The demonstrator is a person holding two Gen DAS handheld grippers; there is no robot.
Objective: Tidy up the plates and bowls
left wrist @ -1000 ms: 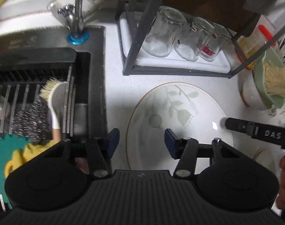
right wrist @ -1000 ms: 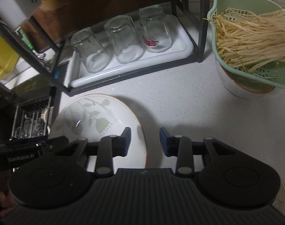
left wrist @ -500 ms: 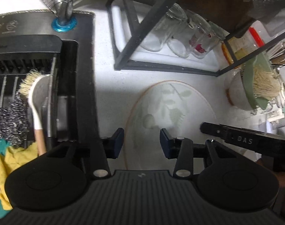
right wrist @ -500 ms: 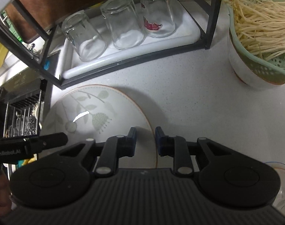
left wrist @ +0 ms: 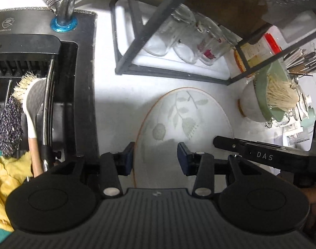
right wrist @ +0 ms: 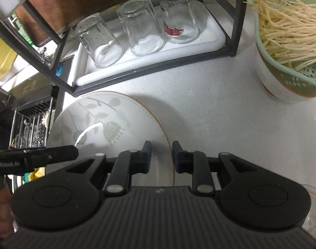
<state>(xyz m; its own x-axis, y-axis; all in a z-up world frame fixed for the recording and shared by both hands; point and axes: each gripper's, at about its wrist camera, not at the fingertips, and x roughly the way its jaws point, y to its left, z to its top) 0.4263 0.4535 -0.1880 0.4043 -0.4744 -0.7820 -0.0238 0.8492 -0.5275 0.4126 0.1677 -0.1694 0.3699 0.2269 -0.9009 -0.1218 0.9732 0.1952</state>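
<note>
A large white plate [left wrist: 185, 122] with a leaf print and a brown rim sits on the white counter; it also shows in the right wrist view [right wrist: 108, 124]. My left gripper [left wrist: 156, 157] is open, its jaws on either side of the plate's near left rim. My right gripper [right wrist: 161, 155] is partly closed around the plate's right rim, with a narrow gap; I cannot tell whether the pads touch it. A white bowl [right wrist: 274, 83] holds a green colander of noodles.
A black rack [right wrist: 149, 70] holds a white tray with three upturned glasses [right wrist: 141, 27]. A black sink [left wrist: 43, 95] with a brush, scrubber and cloths lies left of the plate. Another bowl's rim [right wrist: 313, 213] shows at the lower right.
The right gripper's jaws have closed in around the plate's right rim. The left gripper has shifted so its jaws straddle the plate's left rim, and both views have drawn closer.
</note>
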